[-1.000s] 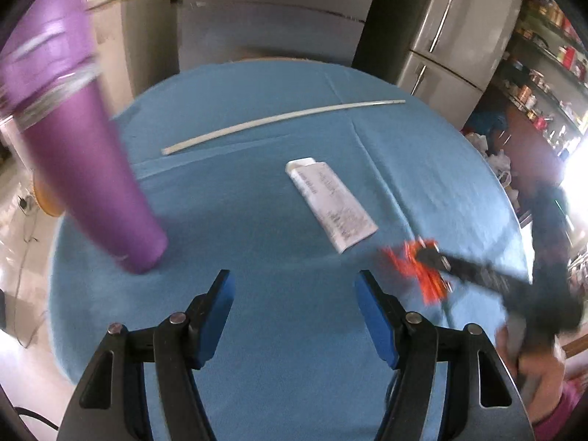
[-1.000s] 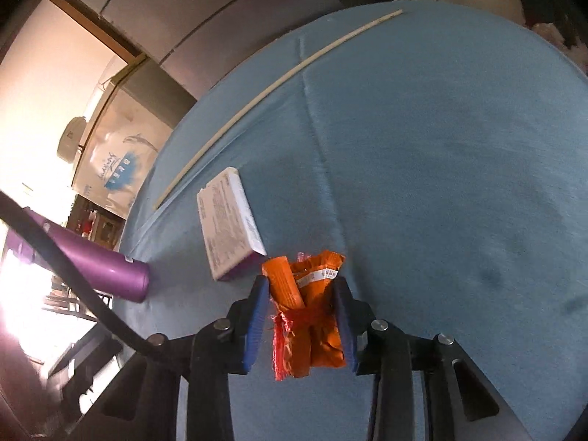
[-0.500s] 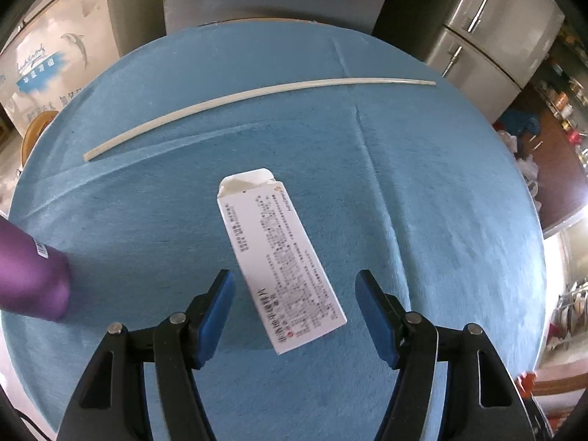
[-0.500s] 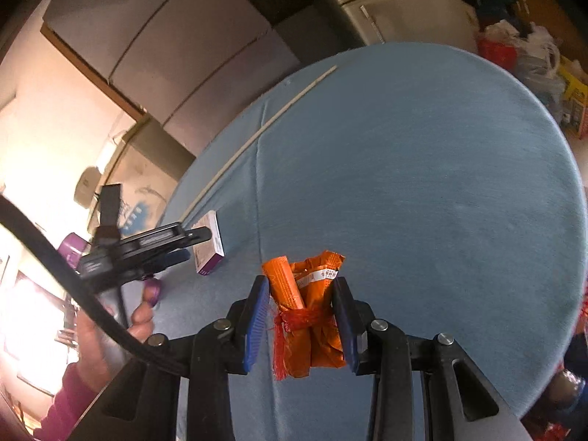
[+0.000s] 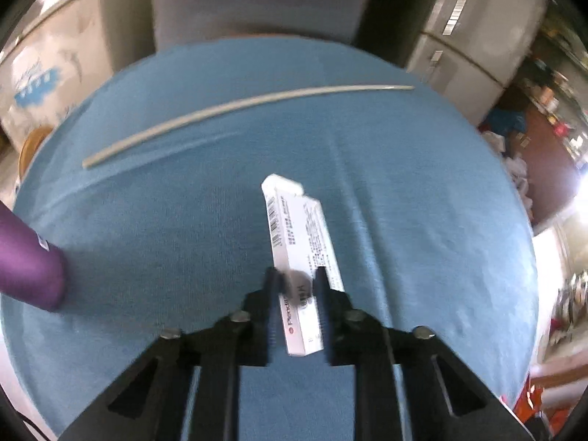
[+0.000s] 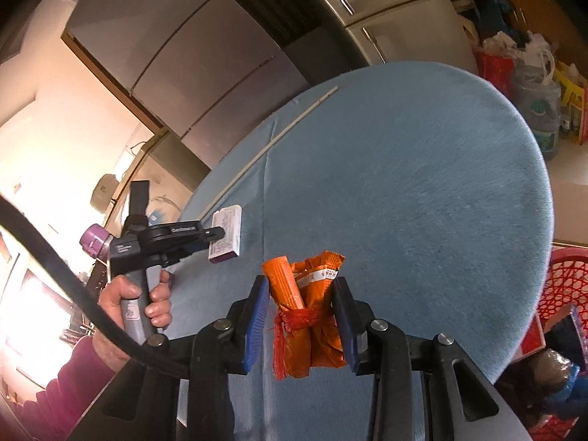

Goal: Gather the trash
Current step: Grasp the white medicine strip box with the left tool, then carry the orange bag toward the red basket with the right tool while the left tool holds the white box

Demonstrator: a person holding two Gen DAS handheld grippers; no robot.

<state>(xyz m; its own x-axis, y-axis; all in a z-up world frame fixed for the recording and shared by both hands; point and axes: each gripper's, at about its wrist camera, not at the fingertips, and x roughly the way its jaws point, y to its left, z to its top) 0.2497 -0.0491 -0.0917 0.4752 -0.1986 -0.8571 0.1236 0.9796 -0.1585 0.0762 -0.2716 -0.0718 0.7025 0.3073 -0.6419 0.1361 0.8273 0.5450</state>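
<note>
Left gripper [image 5: 294, 279]: we see its jaws clamped on the near end of the white carton [image 5: 299, 242]; carton raised off the cloth in the right wrist view, printed face up
Right gripper [image 6: 301, 290]: we see it closed tight on the orange wrapper bundle [image 6: 308, 312], held above the table edge
Table [image 6: 422, 183]: blue cloth; long white stick [image 5: 235, 110] lies near the far rim
Purple bottle [image 5: 25, 268]: stands at our left, well apart from the carton
Red basket [image 6: 566, 286]: at right, below the table rim

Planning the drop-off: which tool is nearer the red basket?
Right. The right tool, shut on the orange wrapper, has the basket just beside it; the left tool is across the table, gripping the box.
</note>
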